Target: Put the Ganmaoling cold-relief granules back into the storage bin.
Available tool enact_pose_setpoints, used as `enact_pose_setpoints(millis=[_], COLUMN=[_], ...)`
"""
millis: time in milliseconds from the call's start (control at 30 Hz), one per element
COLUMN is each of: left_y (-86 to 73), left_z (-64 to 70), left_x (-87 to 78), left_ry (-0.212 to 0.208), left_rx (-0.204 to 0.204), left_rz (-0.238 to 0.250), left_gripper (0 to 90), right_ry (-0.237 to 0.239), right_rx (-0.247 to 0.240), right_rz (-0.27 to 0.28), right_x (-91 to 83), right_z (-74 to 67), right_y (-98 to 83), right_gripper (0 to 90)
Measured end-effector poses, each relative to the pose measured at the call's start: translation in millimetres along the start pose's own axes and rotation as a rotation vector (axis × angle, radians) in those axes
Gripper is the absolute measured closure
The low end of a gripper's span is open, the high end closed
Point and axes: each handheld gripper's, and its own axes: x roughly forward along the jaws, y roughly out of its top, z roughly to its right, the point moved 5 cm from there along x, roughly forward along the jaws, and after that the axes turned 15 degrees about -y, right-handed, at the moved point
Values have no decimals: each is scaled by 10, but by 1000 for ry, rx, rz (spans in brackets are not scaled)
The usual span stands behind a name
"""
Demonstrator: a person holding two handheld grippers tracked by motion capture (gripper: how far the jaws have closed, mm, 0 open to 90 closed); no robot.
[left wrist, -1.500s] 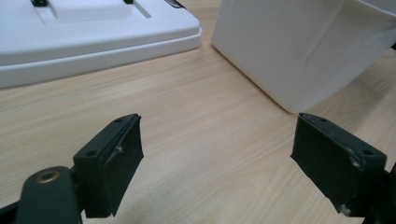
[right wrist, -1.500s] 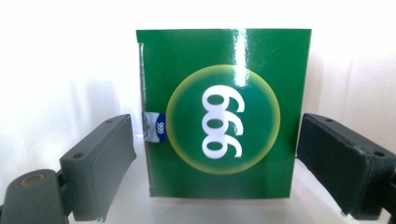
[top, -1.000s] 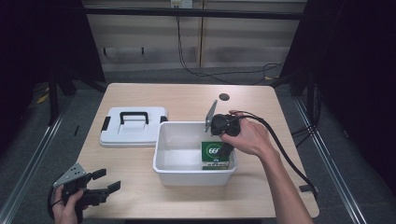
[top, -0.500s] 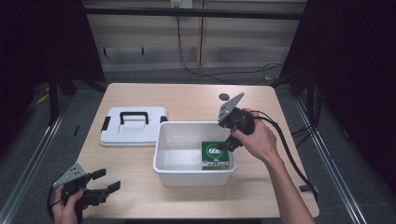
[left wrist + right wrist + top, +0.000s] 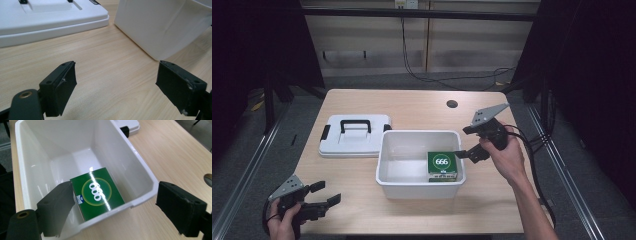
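Lying flat in the white bin's (image 5: 384, 165) right corner, the green box (image 5: 442, 165) is free now: my right gripper (image 5: 465, 141) has let go and lifted clear, jaws apart, above the bin's right rim. Left gripper (image 5: 326, 194) waits gaping, well left of the bin; the lid (image 5: 354, 135) is likely next.

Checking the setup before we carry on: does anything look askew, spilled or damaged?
Nothing stands out. The green box lies flat in the white bin's right end, the lid lies flat beside it on the table, and both claws, left claw and right claw, are open and empty. No spill or damage shows.
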Motion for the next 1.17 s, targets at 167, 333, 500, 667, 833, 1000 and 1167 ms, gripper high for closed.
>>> enact_pose_setpoints(millis=[167,333,500,667,833,1000,1167], left_y=[-2,-7,-3,-9,-2,-1,6], left_z=[2,-4,-7,-12,-3,-8,5], left_x=[3,2,2,-3,-2,-3,13], left_ry=[0,8,10,10,7,10,0], left_rx=[-2,-9,-10,-11,-8,-10,-3], left_rz=[1,2,5,3,6,7,2], left_gripper=[158,158,159,159,159,158,158], right_ry=[-35,-100,-148,-195,-207,-235,-276], right_rx=[49,126,161,204,246,269,326], right_rz=[38,95,116,113,117,98,82], right_x=[-132,-225,-285,-316,-346,-387,-342], right_z=[20,26,32,8,-31,-9,64], right_y=[-149,-330,-483,-728,-975,-1227,-1462], right_gripper=[137,136,136,134,134,134,132])
